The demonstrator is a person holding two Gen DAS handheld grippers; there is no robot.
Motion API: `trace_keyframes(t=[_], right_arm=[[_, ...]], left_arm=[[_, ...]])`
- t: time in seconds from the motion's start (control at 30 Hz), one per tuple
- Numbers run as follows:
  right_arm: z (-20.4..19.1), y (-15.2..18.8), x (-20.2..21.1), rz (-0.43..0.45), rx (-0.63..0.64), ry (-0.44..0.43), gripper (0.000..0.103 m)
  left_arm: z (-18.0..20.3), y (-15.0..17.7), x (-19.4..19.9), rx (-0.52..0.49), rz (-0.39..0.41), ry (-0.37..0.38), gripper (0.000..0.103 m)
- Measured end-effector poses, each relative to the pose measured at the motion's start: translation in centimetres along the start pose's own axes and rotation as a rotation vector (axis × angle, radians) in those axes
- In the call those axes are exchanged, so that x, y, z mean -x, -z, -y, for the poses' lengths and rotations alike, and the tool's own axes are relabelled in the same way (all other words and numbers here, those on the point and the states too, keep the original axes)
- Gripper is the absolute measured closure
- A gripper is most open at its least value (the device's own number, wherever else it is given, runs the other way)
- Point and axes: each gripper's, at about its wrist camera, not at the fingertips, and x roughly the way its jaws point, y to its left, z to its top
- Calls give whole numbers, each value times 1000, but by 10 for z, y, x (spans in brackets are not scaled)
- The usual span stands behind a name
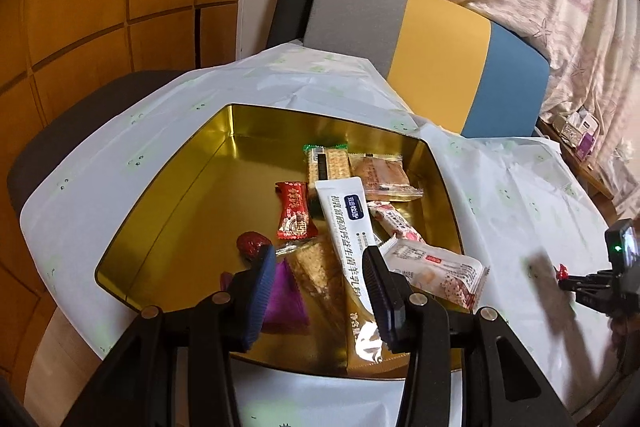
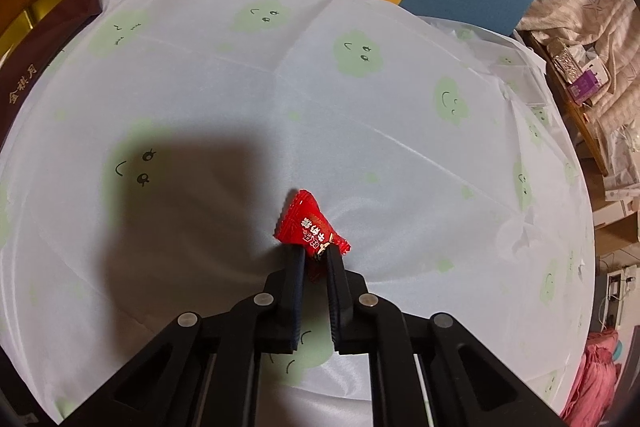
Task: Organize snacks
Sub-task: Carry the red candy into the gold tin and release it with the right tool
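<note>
Where pinched, red candy (image 2: 306,225) half-hidden

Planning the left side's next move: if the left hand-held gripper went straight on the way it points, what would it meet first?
Probably the white-and-blue sachet lying in the gold tin, right between the open left hand-held gripper fingers; depth is uncertain.

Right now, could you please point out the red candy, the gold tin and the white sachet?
red candy (image 2: 310,223): right wrist view, wrapper's middle.
gold tin (image 1: 180,195): left wrist view, inner left wall.
white sachet (image 1: 348,215): left wrist view, printed face.
</note>
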Motion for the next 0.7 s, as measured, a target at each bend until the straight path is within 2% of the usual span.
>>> trace_keyframes(t=[0.37, 0.53, 0.7], right_arm=[[2, -3, 6, -15, -60, -35, 93], [-16, -13, 21, 19, -41, -75, 93], [-51, -34, 51, 102, 8, -156, 93]], left_arm=[[-3, 2, 10, 2, 31, 9, 57], [-5, 3, 10, 10, 31, 16, 57], [-9, 4, 9, 23, 26, 13, 56]])
